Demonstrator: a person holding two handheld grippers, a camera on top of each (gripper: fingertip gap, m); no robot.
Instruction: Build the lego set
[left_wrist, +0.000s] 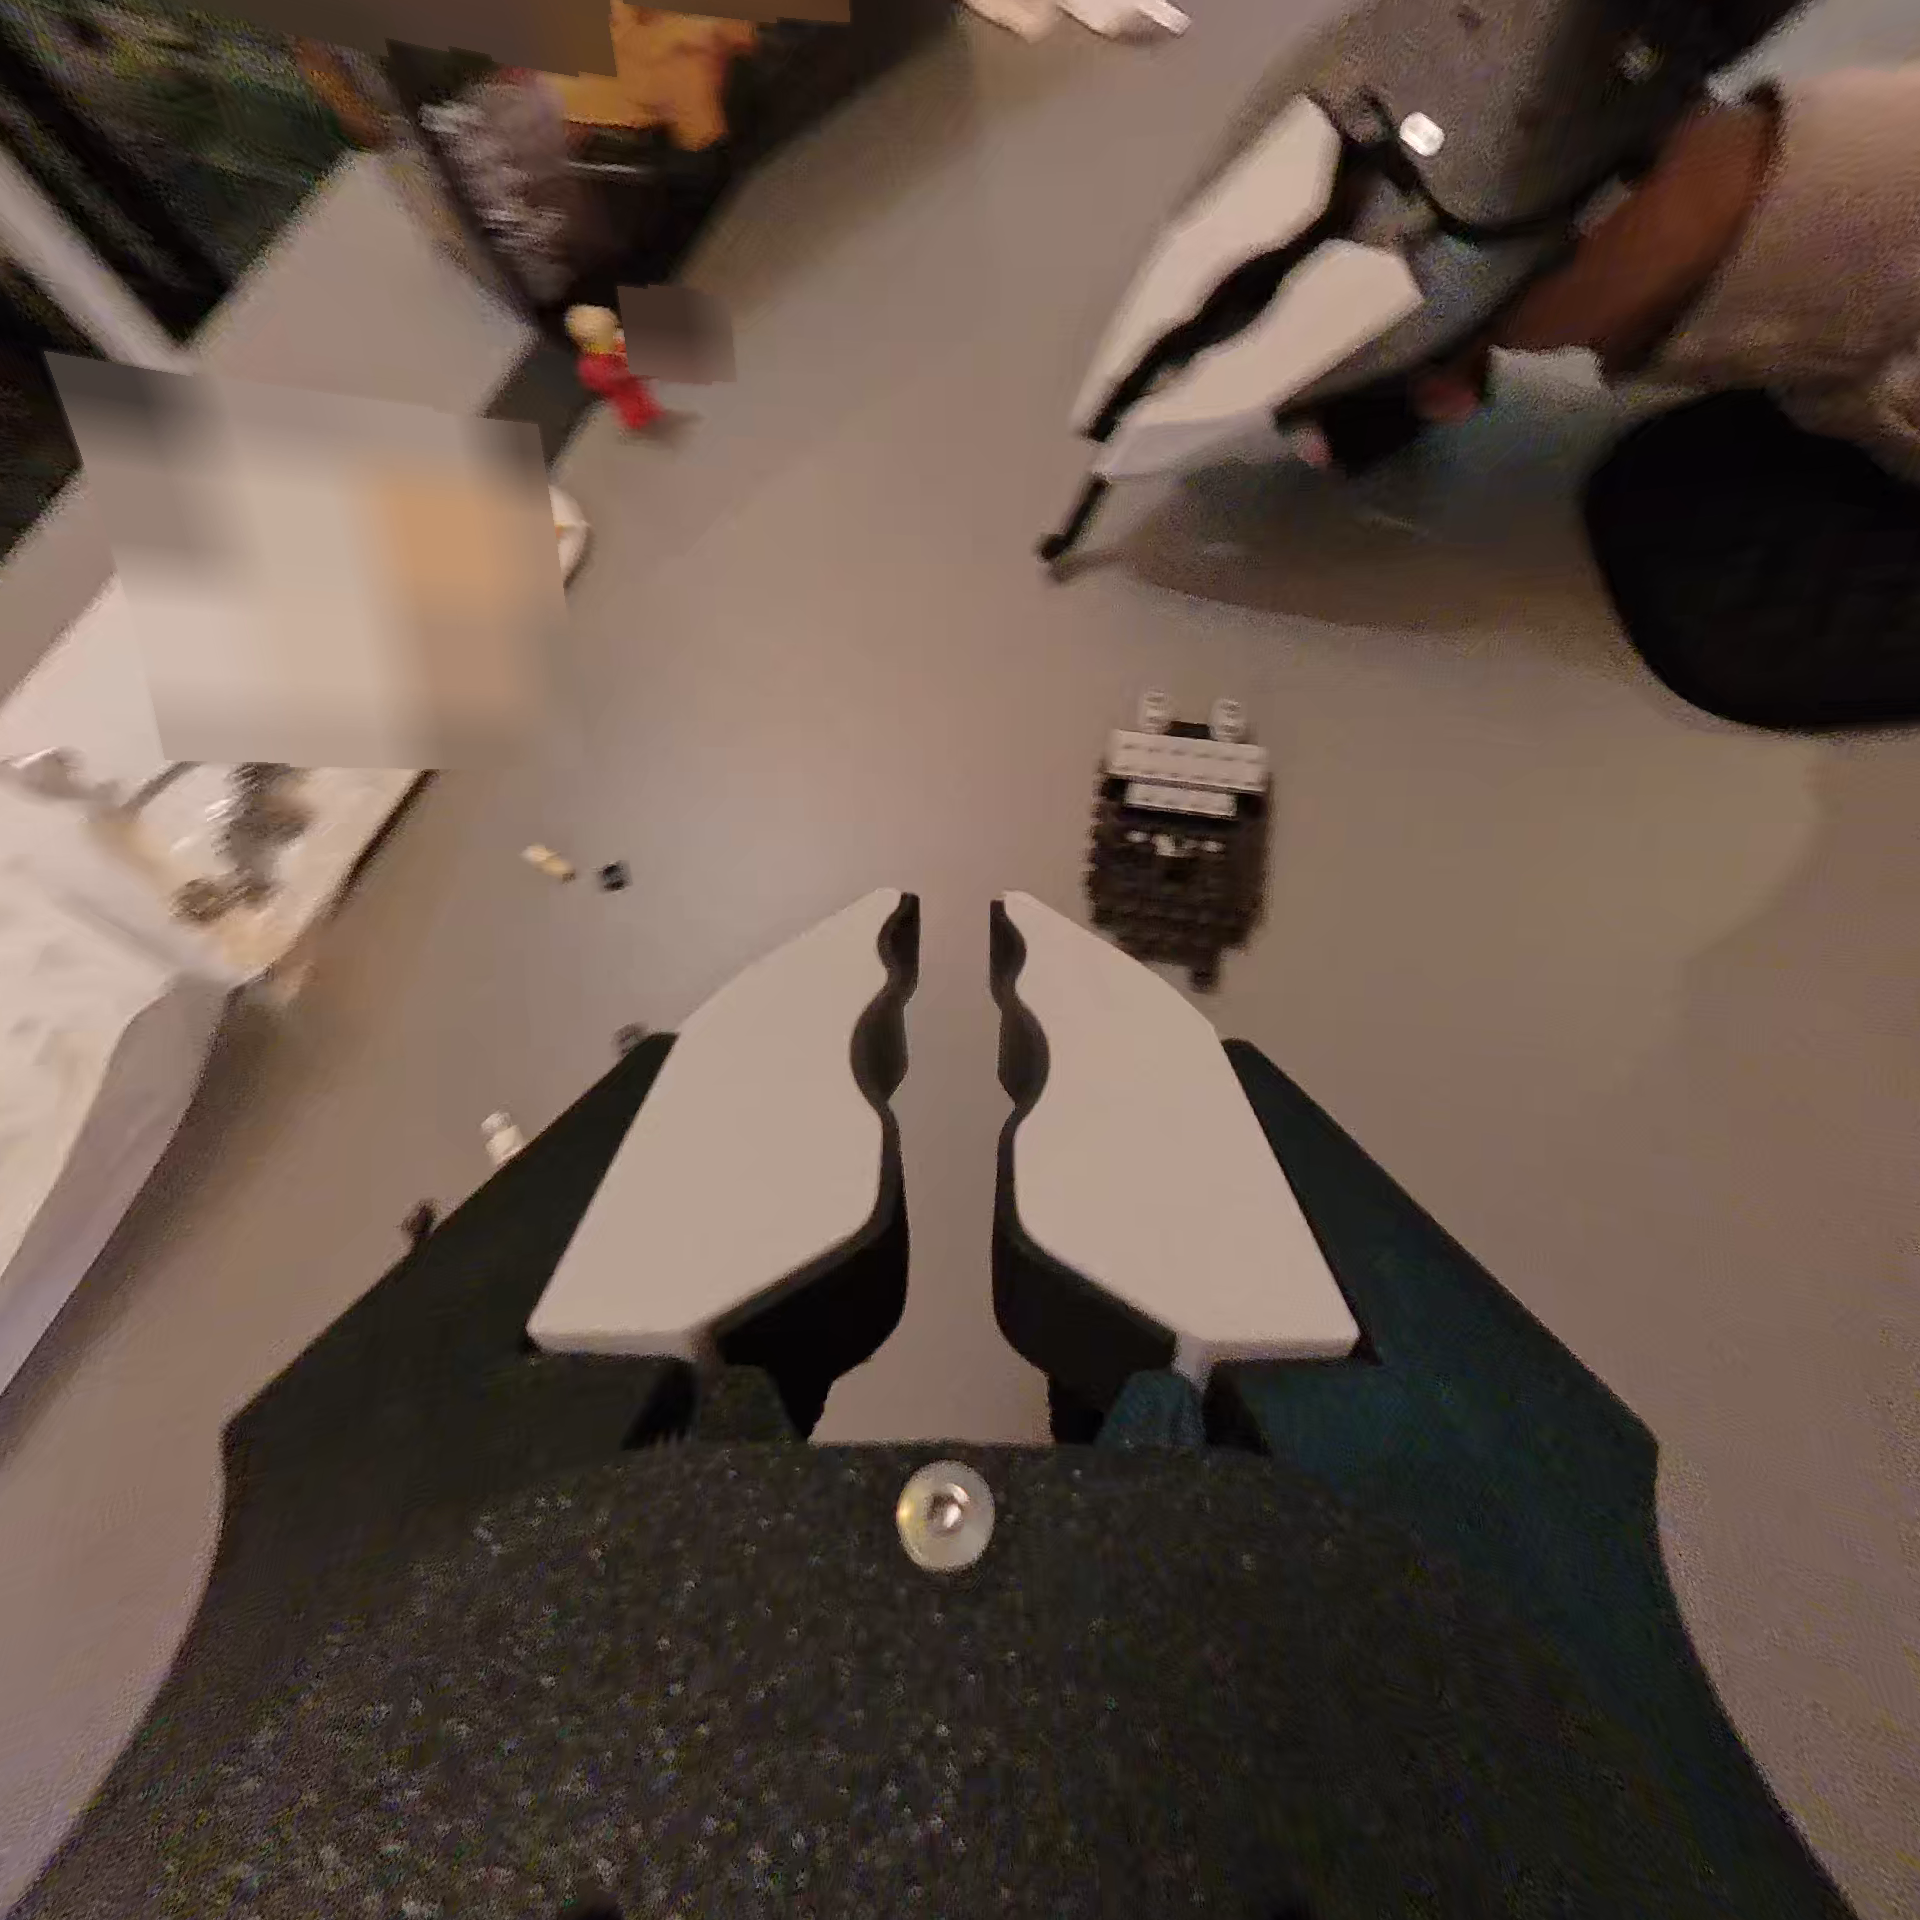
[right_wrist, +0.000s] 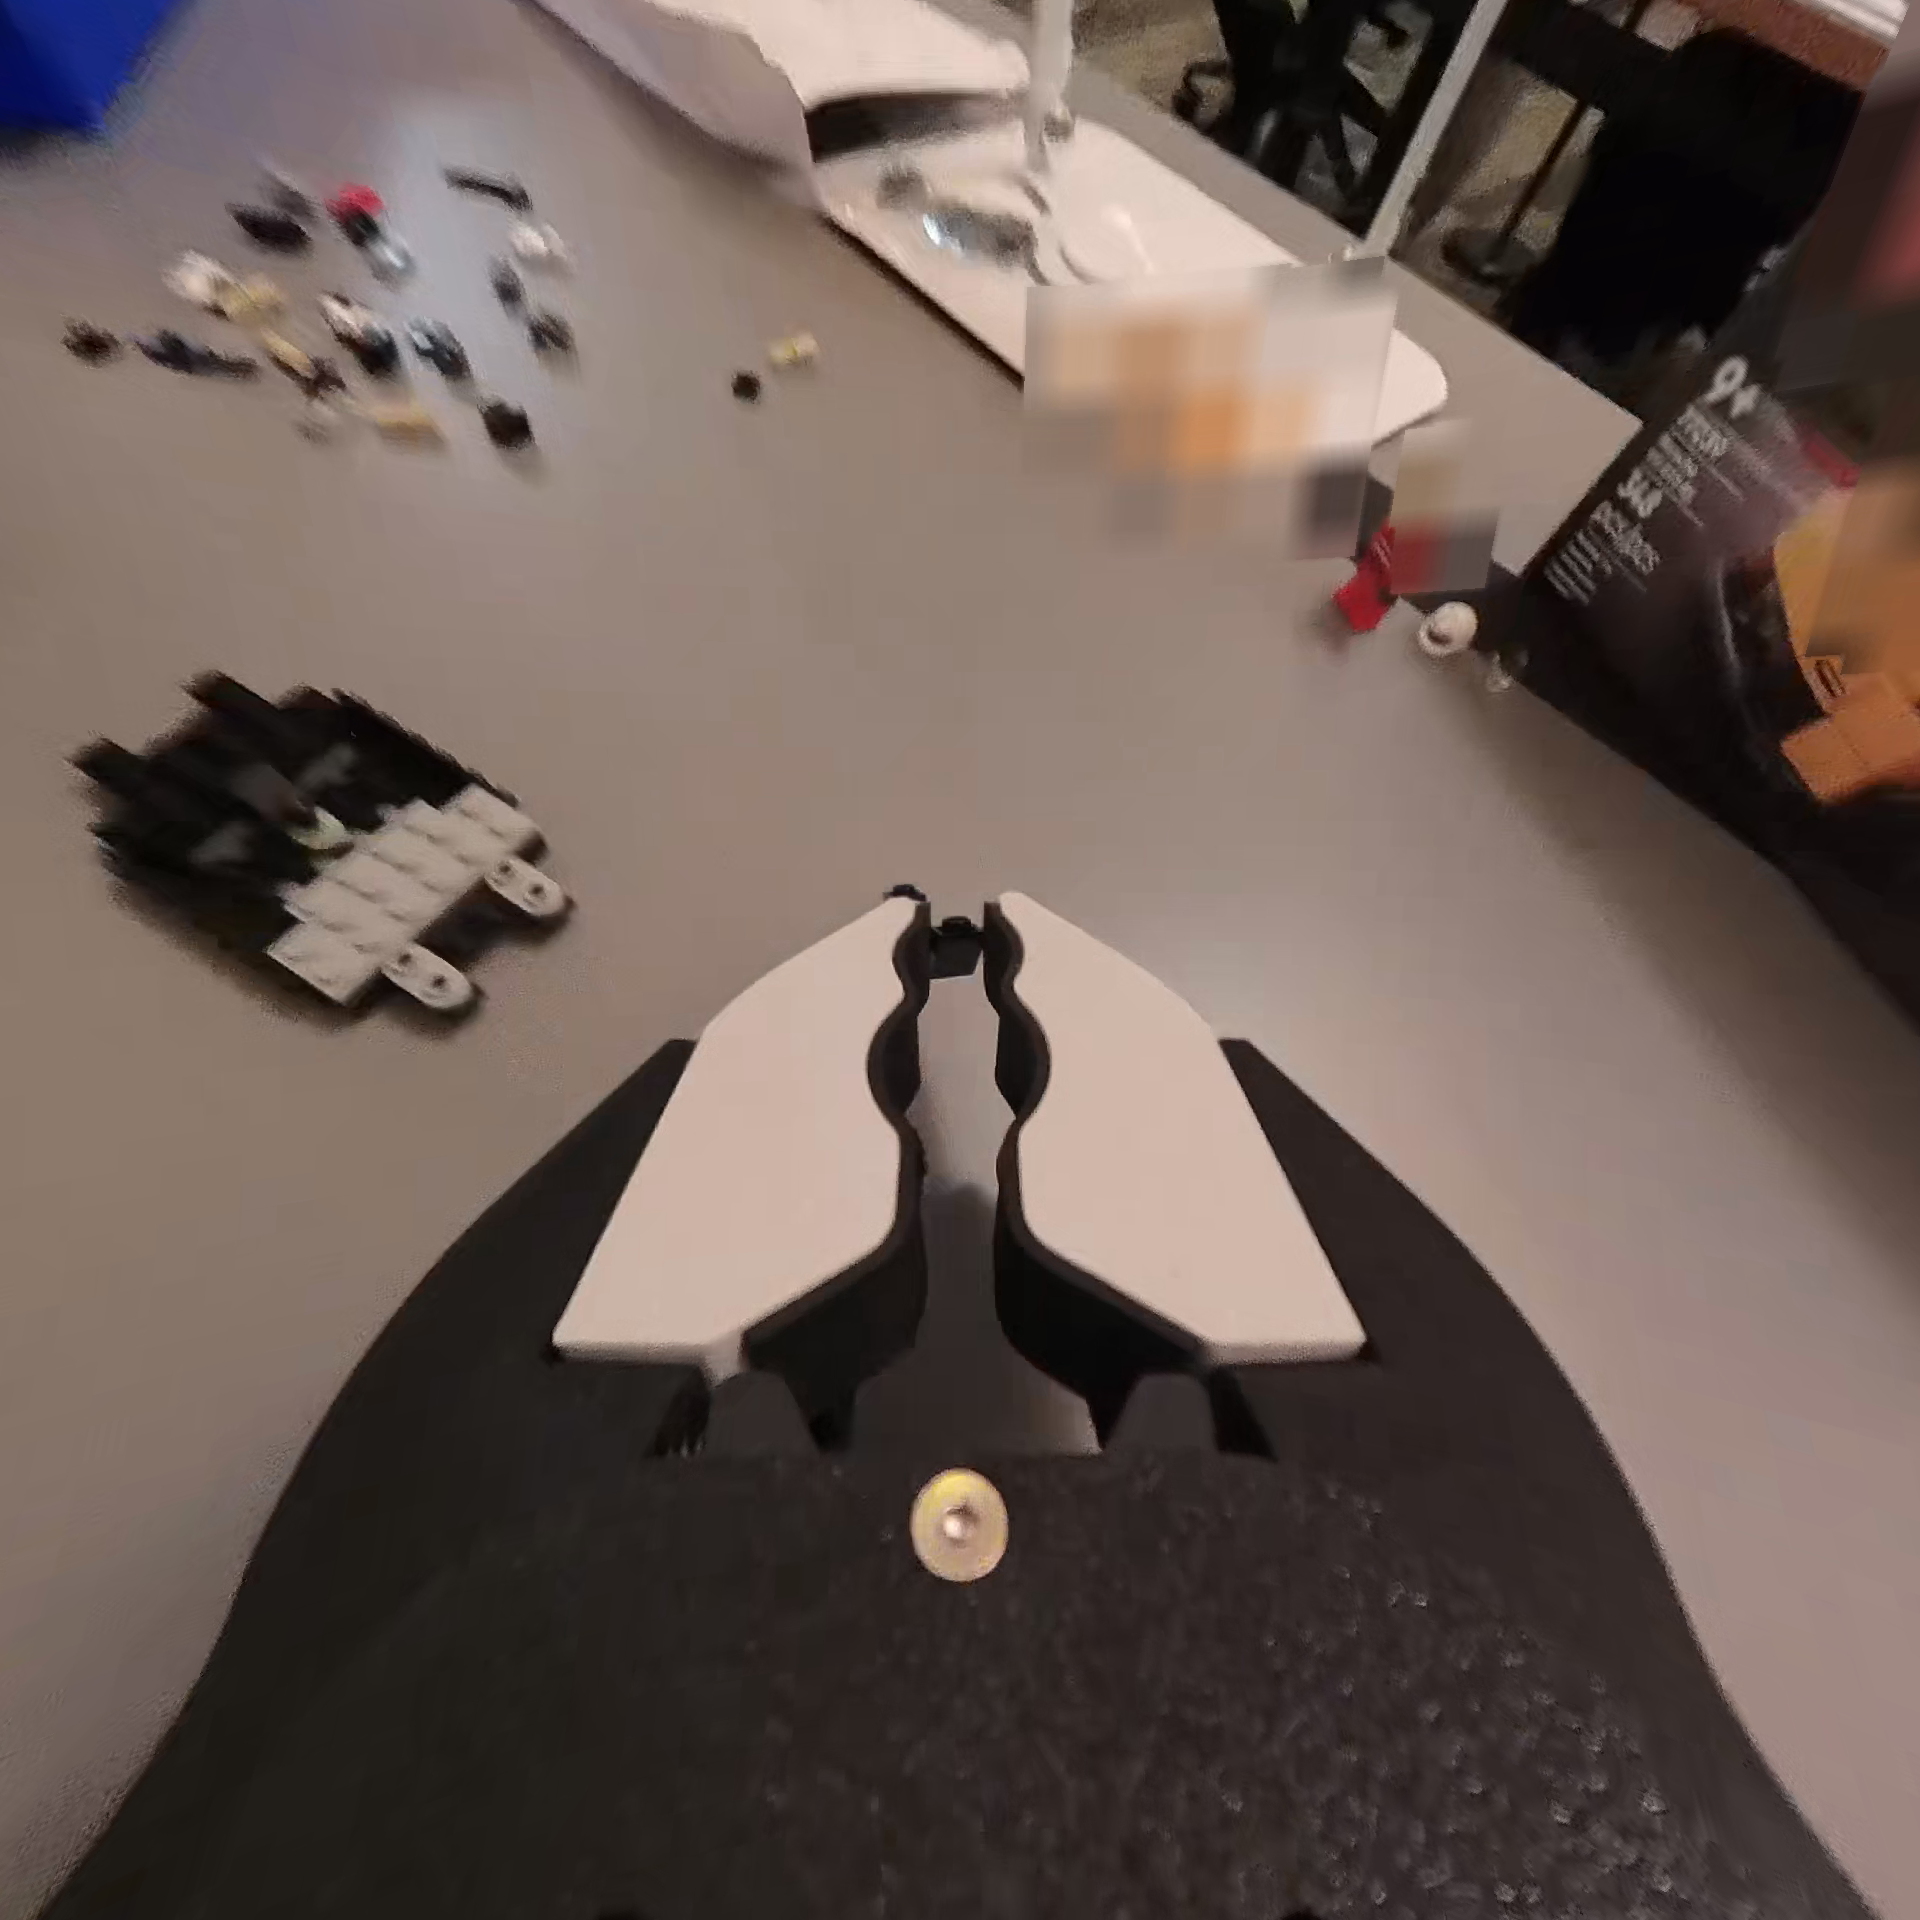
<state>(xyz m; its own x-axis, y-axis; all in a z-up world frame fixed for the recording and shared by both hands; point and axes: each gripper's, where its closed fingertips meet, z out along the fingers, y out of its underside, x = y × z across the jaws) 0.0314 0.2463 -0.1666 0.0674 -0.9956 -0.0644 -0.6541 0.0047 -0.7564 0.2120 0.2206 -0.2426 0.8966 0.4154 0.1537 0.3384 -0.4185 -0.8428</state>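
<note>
My right gripper pinches a small black piece at its tips, above the grey table. My left gripper holds nothing, its jaws a narrow gap apart. The black-and-grey lego assembly lies at nine o'clock of my right tips; loose pieces sit at eleven.
</note>
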